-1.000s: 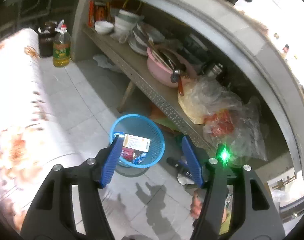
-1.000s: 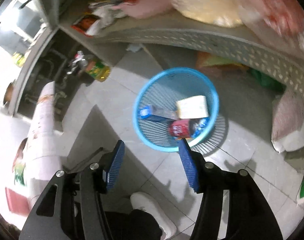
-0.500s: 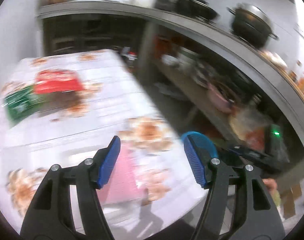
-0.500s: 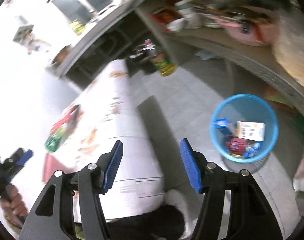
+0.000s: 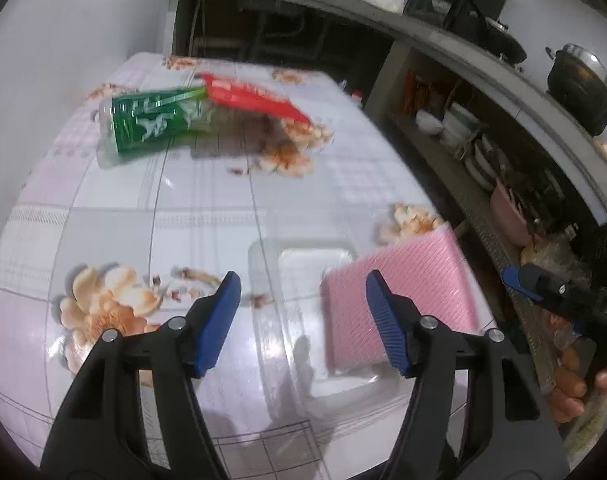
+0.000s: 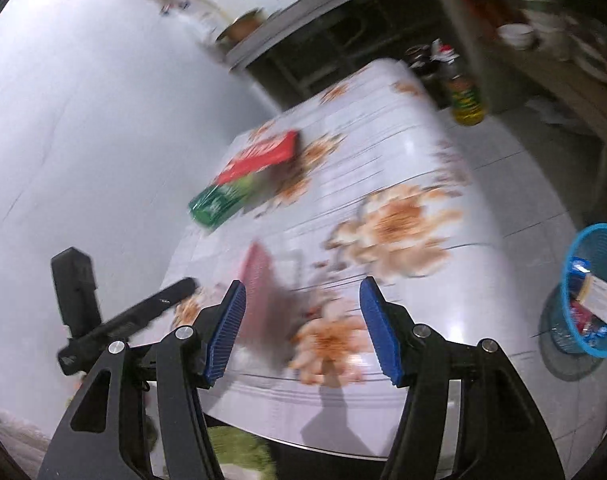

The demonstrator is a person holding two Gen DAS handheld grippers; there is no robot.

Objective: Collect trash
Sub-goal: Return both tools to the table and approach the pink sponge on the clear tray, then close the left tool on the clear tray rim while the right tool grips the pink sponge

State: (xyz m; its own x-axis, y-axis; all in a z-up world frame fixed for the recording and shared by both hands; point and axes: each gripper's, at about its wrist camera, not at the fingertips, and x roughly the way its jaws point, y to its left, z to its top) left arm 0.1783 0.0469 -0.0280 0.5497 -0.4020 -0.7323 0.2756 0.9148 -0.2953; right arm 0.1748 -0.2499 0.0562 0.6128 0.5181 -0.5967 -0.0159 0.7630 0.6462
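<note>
One ribbed pink pad (image 5: 399, 296), rectangular

Both spread wide, nothing held; left gripper (image 5: 301, 308) points forward and down over the tabletop (image 5: 207, 216); right gripper (image 6: 301, 320) hangs off its right edge, bare hand (image 5: 575, 384) gripping the handle.

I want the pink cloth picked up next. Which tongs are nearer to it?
Left. The left tongs hang open right over the table, the pink cloth beside their right finger. The right tongs, also open, sit off the table's edge, farther back.
</note>
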